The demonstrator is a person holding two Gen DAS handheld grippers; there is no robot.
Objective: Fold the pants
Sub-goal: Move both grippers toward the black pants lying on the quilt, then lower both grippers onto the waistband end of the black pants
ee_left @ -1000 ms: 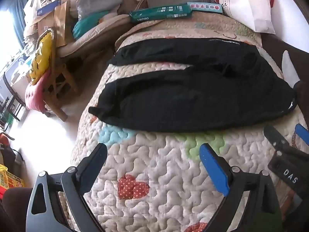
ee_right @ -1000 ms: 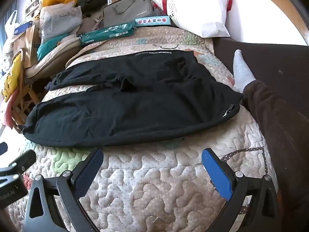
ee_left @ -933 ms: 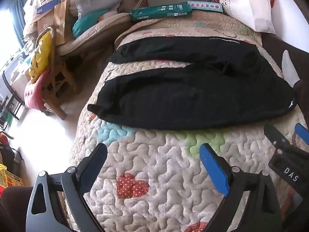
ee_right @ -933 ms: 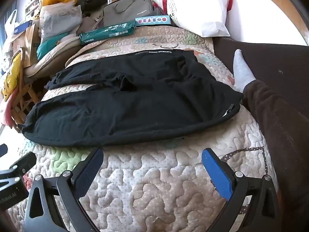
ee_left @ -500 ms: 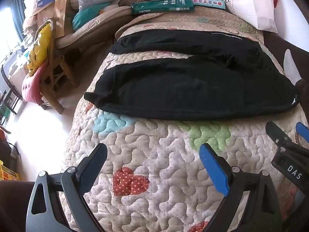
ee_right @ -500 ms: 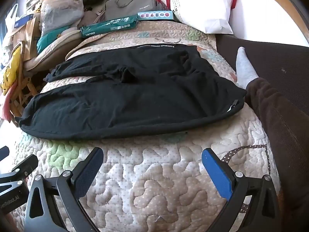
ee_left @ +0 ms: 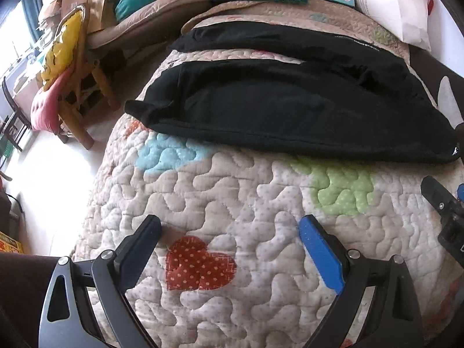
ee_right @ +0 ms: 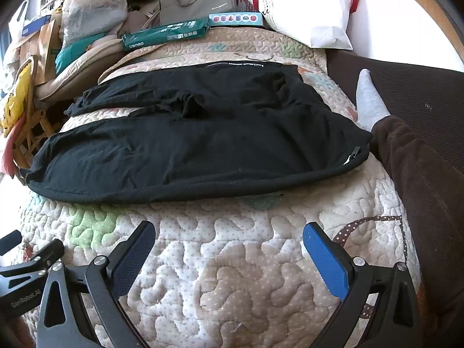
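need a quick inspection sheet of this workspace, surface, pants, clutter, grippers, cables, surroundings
surface: quilted bedspread with heart and coloured patches, bare in front of both grippers.
job's things: black pants lie flat and unfolded, legs apart pointing left, waistband at the right.
clutter: green box, picture box, grey bag and white bag at the far end, off the pants.
grippers: left gripper and right gripper both open, holding nothing, short of the pants' near edge.
cables: nothing seen.
surroundings: person's leg with grey sock beside the waistband; wooden chair with cushions and piled bags on the left.
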